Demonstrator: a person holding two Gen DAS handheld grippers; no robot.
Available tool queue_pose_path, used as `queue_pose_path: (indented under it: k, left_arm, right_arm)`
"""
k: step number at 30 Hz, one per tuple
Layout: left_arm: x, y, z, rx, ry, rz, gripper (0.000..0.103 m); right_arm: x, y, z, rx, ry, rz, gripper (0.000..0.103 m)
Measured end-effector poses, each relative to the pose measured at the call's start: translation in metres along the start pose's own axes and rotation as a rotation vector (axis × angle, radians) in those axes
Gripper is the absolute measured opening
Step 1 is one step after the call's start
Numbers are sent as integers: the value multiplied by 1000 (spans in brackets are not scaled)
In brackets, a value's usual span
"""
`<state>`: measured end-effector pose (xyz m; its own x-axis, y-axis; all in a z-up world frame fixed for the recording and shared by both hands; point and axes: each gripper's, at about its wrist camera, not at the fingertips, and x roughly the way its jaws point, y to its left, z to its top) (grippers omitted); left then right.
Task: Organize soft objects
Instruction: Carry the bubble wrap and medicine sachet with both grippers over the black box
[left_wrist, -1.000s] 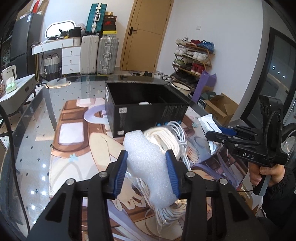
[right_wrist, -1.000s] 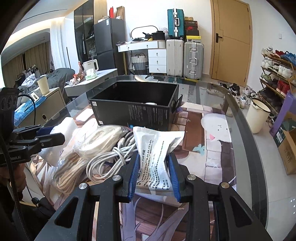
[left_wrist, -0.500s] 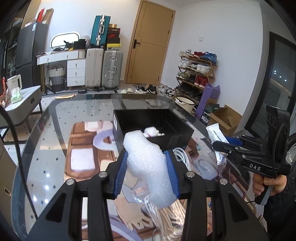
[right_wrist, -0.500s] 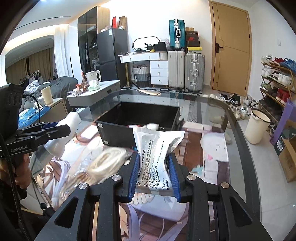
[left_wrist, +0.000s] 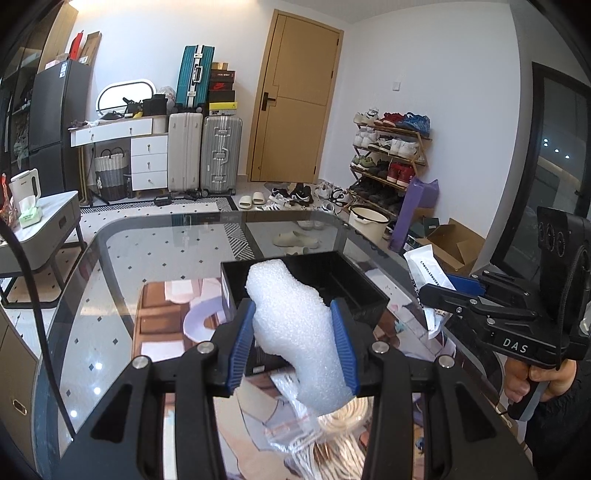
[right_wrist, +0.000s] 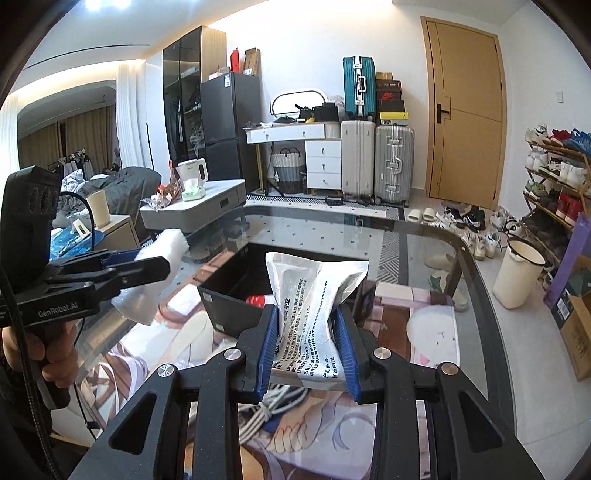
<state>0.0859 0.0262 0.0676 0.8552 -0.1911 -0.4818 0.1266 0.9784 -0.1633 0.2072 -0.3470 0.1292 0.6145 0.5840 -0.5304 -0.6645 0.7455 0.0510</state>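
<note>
One foam piece (left_wrist: 295, 332), one pouch (right_wrist: 314, 317), perhaps.

The left gripper (left_wrist: 293, 343) is raised above the black box (left_wrist: 343, 284), jaws pressed in on a white foam piece (left_wrist: 295, 339) that sticks out past the blue pads (left_wrist: 341, 347). The right gripper (right_wrist: 308, 345) hangs on the near side of the box, at about the same height, clamped on a silver printed pouch (right_wrist: 314, 317). A bare hand (left_wrist: 532, 384) grips each pistol handle (sleeves dark).
</note>
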Motion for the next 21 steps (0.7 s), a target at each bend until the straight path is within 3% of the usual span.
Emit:
queue_pose_path:
  k: [10, 21]
  left_arm:
    - [20, 1, 16, 12, -12, 9, 40]
    - [50, 6, 19, 14, 5, 39, 40]
  right_arm:
    - [11, -4, 20, 8, -25, 12, 32]
    - [43, -9, 25, 7, 15, 14, 32]
